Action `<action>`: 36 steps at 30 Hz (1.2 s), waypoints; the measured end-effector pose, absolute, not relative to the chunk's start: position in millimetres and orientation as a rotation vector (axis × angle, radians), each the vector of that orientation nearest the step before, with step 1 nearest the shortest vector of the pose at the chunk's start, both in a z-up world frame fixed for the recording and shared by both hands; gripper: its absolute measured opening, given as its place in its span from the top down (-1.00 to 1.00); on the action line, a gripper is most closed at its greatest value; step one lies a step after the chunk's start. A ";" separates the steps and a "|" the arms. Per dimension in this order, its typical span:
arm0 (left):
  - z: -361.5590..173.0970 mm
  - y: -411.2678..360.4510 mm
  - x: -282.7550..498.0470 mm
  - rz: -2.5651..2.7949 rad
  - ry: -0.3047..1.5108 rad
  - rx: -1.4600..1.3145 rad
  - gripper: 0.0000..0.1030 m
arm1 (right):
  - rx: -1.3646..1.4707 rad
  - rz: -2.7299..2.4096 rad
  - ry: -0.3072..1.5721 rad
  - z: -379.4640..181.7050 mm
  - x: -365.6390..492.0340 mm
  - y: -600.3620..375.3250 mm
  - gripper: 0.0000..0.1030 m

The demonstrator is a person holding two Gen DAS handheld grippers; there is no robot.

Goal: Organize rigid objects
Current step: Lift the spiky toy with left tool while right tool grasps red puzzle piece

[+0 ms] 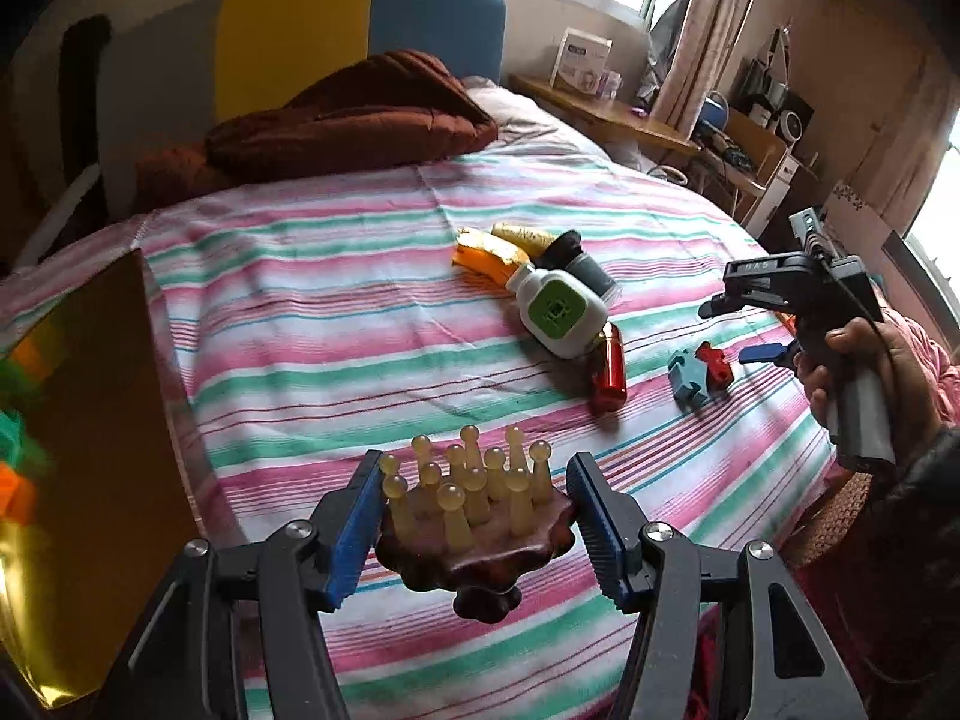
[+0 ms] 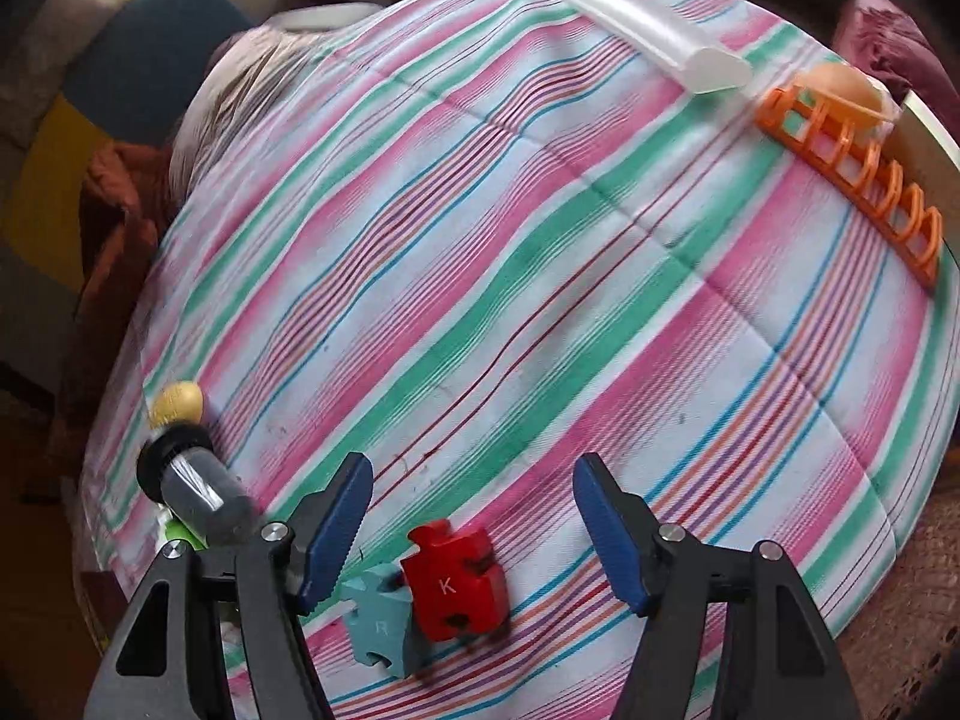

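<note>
At the bottom centre of the left wrist view, a dark wooden base studded with pale pegs is clamped by the left gripper, its underside hidden. At the left edge a gold-lined box is cut off, its bright contents blurred. In the right wrist view the right gripper is held open above a red puzzle piece and a teal puzzle piece, low in the frame. A dark bottle at lower left is partly hidden behind the jaw.
</note>
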State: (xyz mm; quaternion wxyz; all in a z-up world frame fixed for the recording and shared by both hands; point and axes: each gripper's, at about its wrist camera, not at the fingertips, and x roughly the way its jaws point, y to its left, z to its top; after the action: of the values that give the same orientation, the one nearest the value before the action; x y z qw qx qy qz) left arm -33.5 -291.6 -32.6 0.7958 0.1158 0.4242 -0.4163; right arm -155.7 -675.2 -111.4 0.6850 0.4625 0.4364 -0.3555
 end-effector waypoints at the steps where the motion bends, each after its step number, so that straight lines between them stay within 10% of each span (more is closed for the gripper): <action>1: -31.5 -290.3 -34.2 -0.893 0.906 0.252 -0.19 | 1.024 -0.800 0.989 -111.0 -156.2 -674.1 -0.37; 6: -23.6 -280.5 -34.2 -0.897 0.892 0.235 -0.19 | 0.935 -0.787 1.077 -111.9 -146.8 -668.1 -0.28; 11: -16.9 -266.1 -30.6 -0.903 0.879 0.205 -0.19 | 0.898 -0.733 1.122 -108.0 -141.1 -658.7 0.21; 36: -16.4 -211.3 -13.9 -0.839 0.883 0.096 -0.20 | 0.641 -0.679 1.193 -87.0 -118.9 -617.5 0.41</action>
State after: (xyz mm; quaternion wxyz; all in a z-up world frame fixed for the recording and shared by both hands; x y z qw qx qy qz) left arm -13.9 -211.3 -16.4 0.8192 0.0449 0.4144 -0.3939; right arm -118.9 -617.5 -87.0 0.7267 0.2908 0.5409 -0.3077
